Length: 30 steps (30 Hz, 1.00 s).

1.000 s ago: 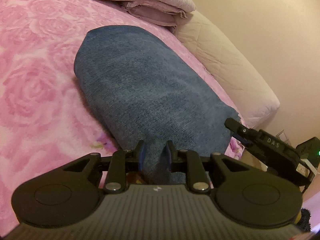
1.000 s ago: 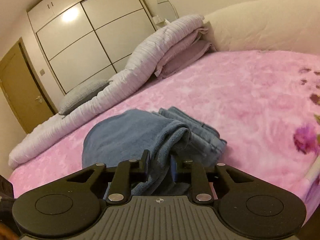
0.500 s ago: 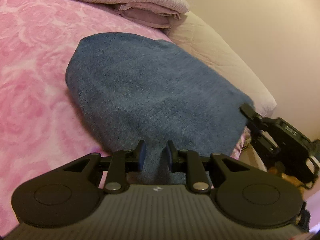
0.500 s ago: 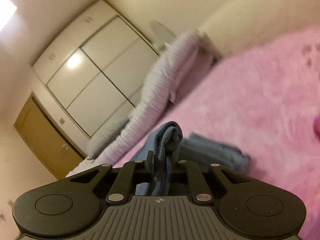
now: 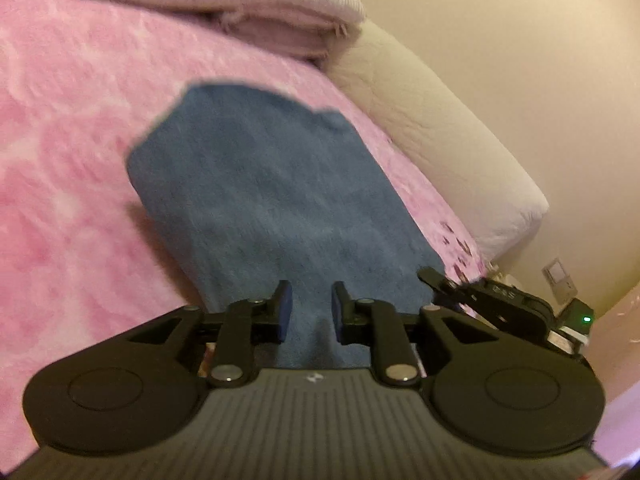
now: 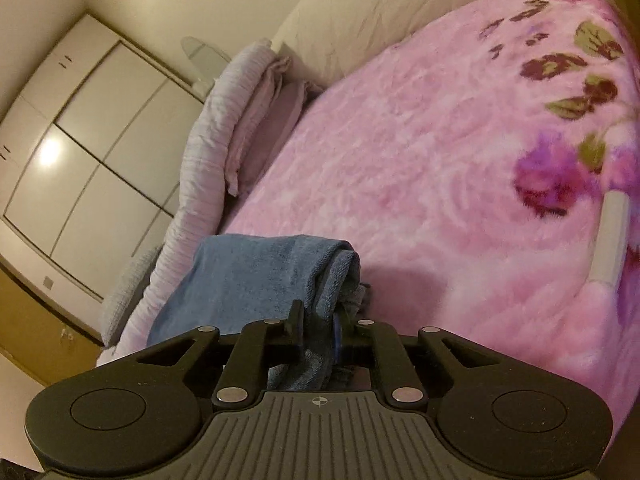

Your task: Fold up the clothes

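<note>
I see the bed (image 5: 72,168) under its pink blanket (image 6: 420,184), a folded quilt (image 6: 208,132) and white wardrobe (image 6: 92,152) beyond. The blue garment (image 5: 272,200) lies folded on the blanket; my left gripper (image 5: 310,312) and right gripper (image 6: 318,324) each pinch its edge.

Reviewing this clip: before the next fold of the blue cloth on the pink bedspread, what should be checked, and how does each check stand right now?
1. Right tool pinches the blue cloth: ok, a bunched edge sits tight between its fingers.
2. Left tool grips the cloth: cannot tell; cloth runs between the fingers, but pad contact is not clear.
3. Cloth lies smooth between the tools: ok in the left view; the far end is blurred.
4. Layers line up at the right edge: not ok, they look rolled and uneven.
5. Room on the bedspread to lay the fold: ok, bare pink beside the cloth.
</note>
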Each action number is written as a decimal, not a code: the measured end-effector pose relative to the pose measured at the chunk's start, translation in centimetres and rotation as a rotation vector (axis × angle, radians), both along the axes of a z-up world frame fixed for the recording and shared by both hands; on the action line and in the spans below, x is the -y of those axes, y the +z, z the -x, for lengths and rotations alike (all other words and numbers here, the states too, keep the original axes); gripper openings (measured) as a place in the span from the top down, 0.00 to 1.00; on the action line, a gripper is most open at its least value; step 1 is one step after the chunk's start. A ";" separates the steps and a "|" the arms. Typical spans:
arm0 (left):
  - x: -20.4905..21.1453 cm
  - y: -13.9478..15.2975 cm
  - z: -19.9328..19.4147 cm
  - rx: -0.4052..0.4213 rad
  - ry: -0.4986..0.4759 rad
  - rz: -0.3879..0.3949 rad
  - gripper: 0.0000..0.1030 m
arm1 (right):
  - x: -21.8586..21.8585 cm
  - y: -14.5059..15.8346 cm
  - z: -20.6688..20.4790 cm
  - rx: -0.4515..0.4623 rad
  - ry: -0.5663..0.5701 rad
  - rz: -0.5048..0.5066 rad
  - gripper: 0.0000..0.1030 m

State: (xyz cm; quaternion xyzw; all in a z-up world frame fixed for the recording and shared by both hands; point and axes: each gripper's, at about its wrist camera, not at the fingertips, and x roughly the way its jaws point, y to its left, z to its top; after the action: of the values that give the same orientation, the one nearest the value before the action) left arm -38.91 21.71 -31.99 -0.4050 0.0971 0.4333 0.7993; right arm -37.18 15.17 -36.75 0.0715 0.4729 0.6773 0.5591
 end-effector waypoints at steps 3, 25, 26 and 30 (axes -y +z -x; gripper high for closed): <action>-0.3 0.7 0.5 -0.051 0.009 -0.048 0.84 | 1.1 2.0 0.9 0.125 -0.014 -0.053 0.88; -4.7 -5.8 7.7 0.290 0.262 0.287 0.64 | 4.1 -3.1 0.3 -0.269 -0.019 0.123 0.25; -4.9 -6.2 7.5 0.311 0.272 0.300 0.63 | 3.6 -3.0 0.5 -0.247 -0.025 0.113 0.25; -5.3 -6.5 6.7 0.344 0.289 0.280 0.70 | 0.4 -2.3 1.5 -0.115 0.011 0.141 0.61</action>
State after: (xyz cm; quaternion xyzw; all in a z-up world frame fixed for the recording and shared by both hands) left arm -45.60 27.01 -38.50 -0.5889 -0.0399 0.4500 0.6702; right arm -38.69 14.82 -39.03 0.0682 0.5512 0.6400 0.5310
